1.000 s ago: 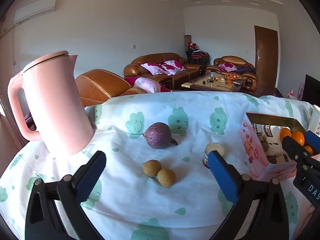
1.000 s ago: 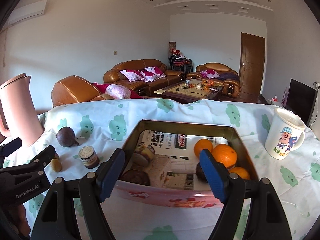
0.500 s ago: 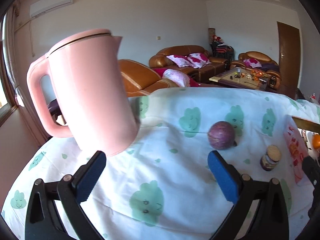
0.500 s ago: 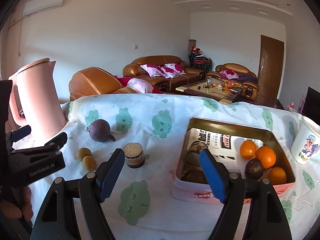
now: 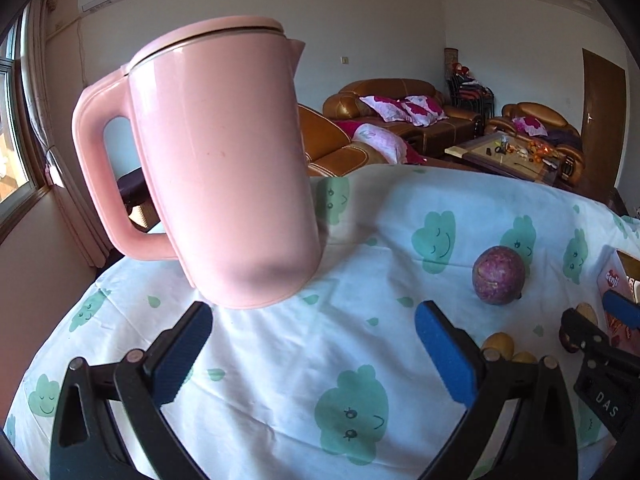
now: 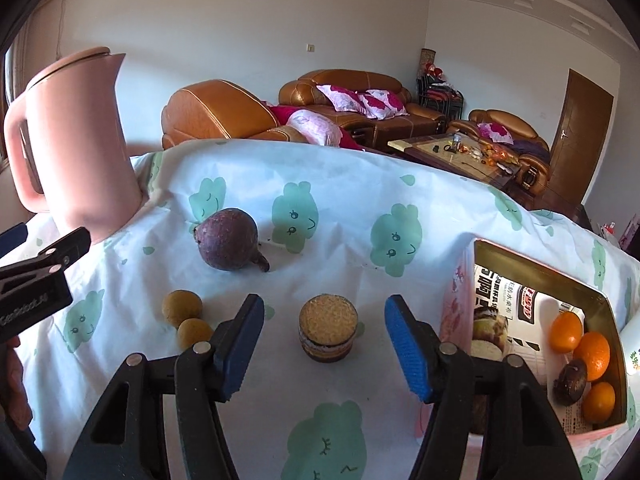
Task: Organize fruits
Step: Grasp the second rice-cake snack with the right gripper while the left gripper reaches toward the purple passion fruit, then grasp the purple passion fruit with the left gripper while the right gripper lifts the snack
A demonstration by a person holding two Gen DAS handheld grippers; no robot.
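A purple passion fruit (image 6: 229, 239) lies on the cloth, also in the left wrist view (image 5: 498, 275). Two small tan longans (image 6: 182, 307) lie in front of it, partly hidden in the left wrist view (image 5: 498, 345). A small round layered cake (image 6: 328, 333) stands right in front of my open, empty right gripper (image 6: 324, 346). The pink tin box (image 6: 600, 296) at right holds three oranges (image 6: 591, 350) and a dark fruit (image 6: 569, 376). My left gripper (image 5: 312, 350) is open and empty, facing bare cloth just right of the pink kettle (image 5: 216, 160).
The pink kettle (image 6: 76, 144) stands at the table's left back. A white mug's edge (image 6: 634, 344) shows right of the box. The table carries a white cloth with green prints (image 6: 400, 208). Sofas and a coffee table stand beyond the far edge.
My left gripper has swung left toward the kettle, which now fills its view. My right gripper has moved left from the box until the small cake is centred before it.
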